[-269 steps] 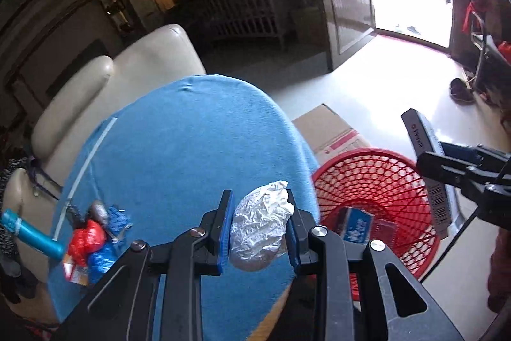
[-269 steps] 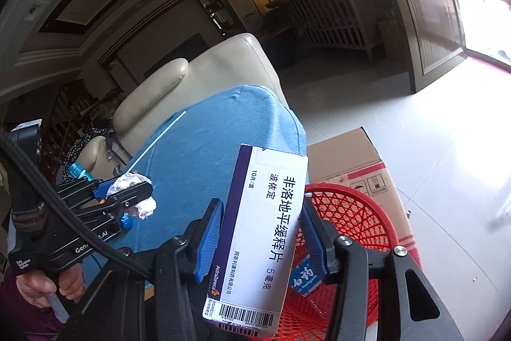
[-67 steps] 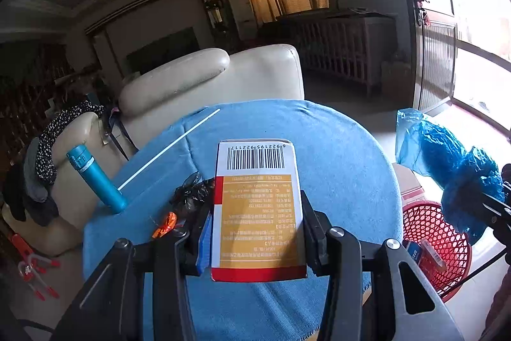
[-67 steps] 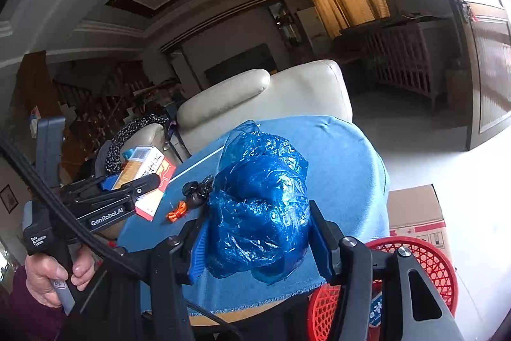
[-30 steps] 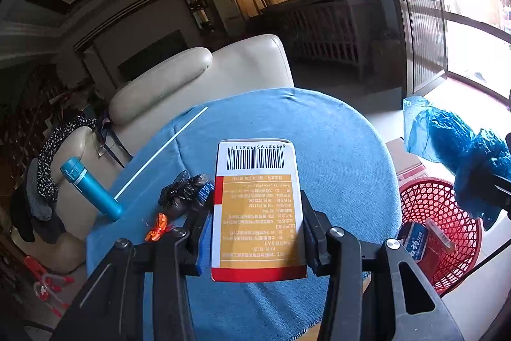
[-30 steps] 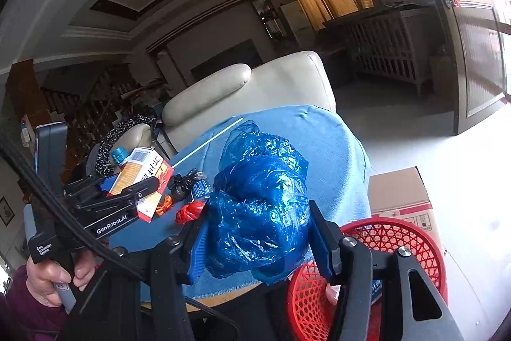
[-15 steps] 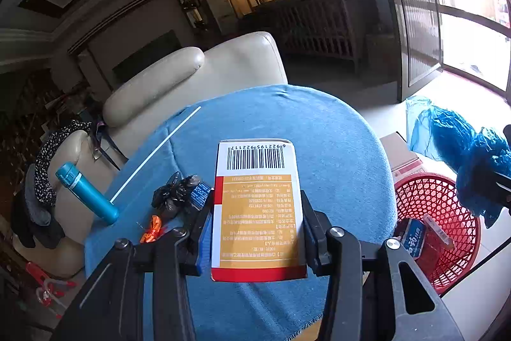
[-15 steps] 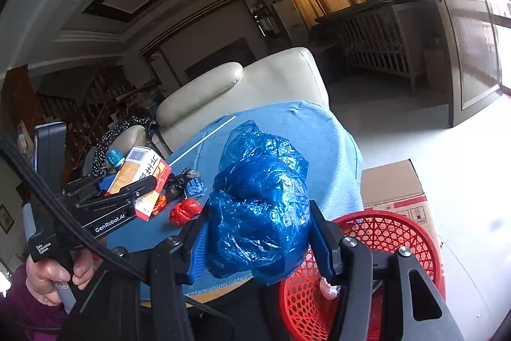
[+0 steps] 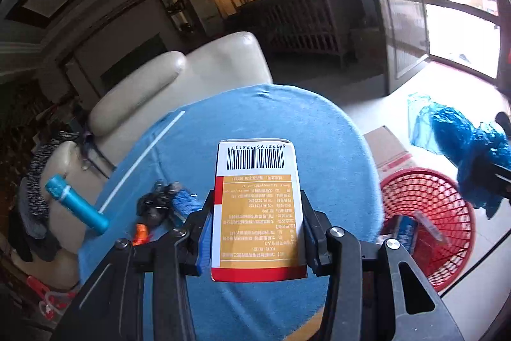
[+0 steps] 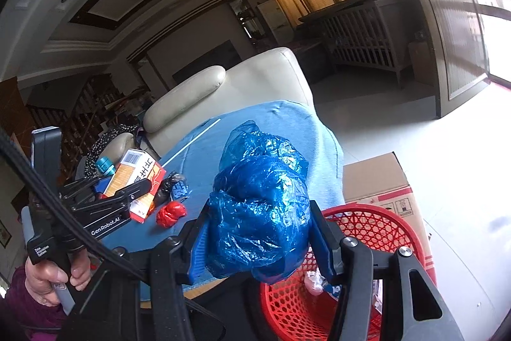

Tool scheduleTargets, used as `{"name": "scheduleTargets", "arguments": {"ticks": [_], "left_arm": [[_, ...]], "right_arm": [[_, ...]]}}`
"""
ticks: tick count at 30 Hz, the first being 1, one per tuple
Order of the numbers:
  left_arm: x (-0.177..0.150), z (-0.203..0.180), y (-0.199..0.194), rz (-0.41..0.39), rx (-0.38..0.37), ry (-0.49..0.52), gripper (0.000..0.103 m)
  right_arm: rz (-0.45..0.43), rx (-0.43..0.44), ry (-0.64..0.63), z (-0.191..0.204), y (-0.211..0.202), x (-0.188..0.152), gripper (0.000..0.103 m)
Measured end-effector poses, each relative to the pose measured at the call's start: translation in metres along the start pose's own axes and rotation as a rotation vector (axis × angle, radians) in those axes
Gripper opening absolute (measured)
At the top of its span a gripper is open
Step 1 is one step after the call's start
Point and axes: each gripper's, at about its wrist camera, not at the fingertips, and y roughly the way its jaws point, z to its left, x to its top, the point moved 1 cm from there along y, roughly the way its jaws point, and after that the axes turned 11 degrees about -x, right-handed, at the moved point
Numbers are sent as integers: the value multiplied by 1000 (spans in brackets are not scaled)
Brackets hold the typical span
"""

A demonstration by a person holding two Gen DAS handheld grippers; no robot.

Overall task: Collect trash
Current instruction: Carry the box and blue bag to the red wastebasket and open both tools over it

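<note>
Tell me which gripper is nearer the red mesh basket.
Right. The right gripper, clamping the blue plastic bag, sits at the red mesh basket beside its rim. The left gripper, holding the orange box, is over the blue table.

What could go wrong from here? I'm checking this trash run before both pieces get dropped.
1. The blue plastic bag in the right tongs is loose and billowy; it may cling to a pad or drift past the red basket rim.
2. The orange box in the left tongs hangs over the blue tablecloth, not the basket; released here, it lands on the table.
</note>
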Motion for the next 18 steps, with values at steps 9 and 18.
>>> {"name": "scheduleTargets", "arguments": {"ticks": [9,18], "left_arm": [[-1,-22,24,70,-310,-49,48],[-7,-48,41,124,-499,-43,48]], "right_arm": [[-6,-72,66,-32,-5,-1,58],[33,-133,159,-73,1,-8,59]]}}
